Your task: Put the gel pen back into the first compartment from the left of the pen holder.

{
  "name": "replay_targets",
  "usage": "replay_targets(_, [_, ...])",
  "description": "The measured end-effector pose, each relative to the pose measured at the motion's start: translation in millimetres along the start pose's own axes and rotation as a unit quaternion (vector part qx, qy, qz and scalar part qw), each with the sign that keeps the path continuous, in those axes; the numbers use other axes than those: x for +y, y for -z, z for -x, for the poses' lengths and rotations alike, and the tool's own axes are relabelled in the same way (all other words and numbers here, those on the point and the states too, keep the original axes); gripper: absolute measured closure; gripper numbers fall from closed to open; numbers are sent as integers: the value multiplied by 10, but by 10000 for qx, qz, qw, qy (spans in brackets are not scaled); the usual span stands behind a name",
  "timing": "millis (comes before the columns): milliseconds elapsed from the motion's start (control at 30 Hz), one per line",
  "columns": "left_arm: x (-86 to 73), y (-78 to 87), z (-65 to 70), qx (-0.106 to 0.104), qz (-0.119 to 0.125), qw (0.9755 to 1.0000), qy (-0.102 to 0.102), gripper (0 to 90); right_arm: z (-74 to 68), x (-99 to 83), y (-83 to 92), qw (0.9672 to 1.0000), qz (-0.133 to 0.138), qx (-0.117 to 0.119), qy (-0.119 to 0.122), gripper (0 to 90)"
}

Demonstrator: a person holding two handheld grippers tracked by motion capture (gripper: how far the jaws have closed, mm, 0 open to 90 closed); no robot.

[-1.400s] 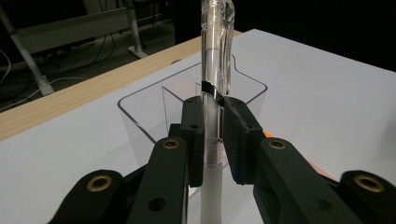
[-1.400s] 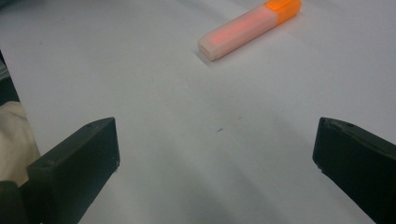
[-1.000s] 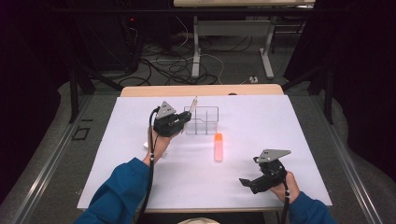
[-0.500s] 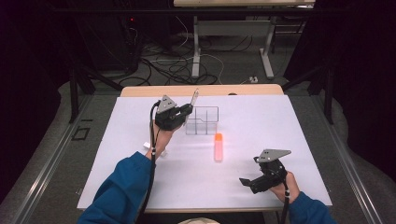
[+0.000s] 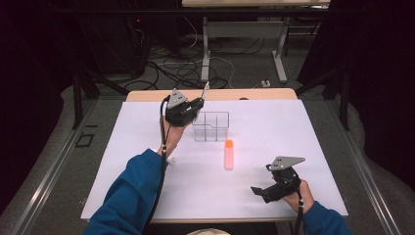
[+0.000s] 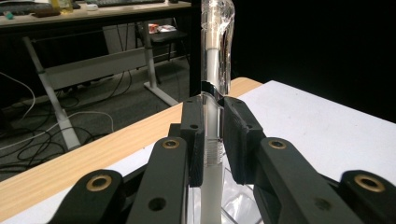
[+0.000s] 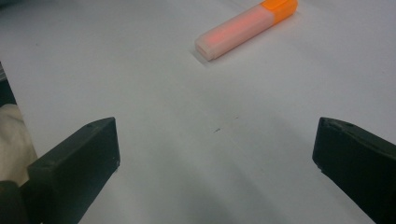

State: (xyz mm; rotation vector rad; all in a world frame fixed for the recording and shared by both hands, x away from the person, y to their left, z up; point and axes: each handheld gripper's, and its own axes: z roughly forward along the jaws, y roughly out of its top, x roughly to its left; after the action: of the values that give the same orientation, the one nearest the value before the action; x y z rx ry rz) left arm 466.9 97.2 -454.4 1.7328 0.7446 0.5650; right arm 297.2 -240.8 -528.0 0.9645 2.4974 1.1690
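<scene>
left gripper (image 5: 195, 105), upper centre: jaws clamp a clear pen (image 6: 214, 93) over the clear organizer (image 5: 211, 126); keep it upright, lower into one compartment. right gripper (image 5: 266, 191), lower right: jaws wide, empty.

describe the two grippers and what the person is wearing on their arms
Both grippers, left and right, are black, with linked arms joined by brass-coloured rivets and blocky black jaws. A grey three-cornered plate tops each, and a black cable trails down each forearm. The sleeves are blue.
</scene>
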Motion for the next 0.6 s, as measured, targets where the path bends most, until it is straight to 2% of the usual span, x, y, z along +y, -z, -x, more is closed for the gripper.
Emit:
replay_targets(133, [-31, -67, -12, 10, -114, 9999, -16, 794, 1, 2, 7, 10000, -55, 17, 6, 2])
replay_targets(200, [-58, -102, -19, 43, -139, 9999, 49, 794, 0, 2, 8, 10000, -49, 45, -2, 2])
replay_targets(400, [-145, -170, -61, 99, -456, 9989, 56, 792, -2, -1, 1, 10000, 12, 30, 1, 2])
replay_targets(567, [-205, -179, -73, 74, -558, 9984, 70, 792, -1, 2, 12, 10000, -46, 40, 13, 2])
replay_targets(600, [-234, -186, -75, 67, -614, 9981, 78, 792, -3, 0, 4, 10000, 13, 22, 4, 2])
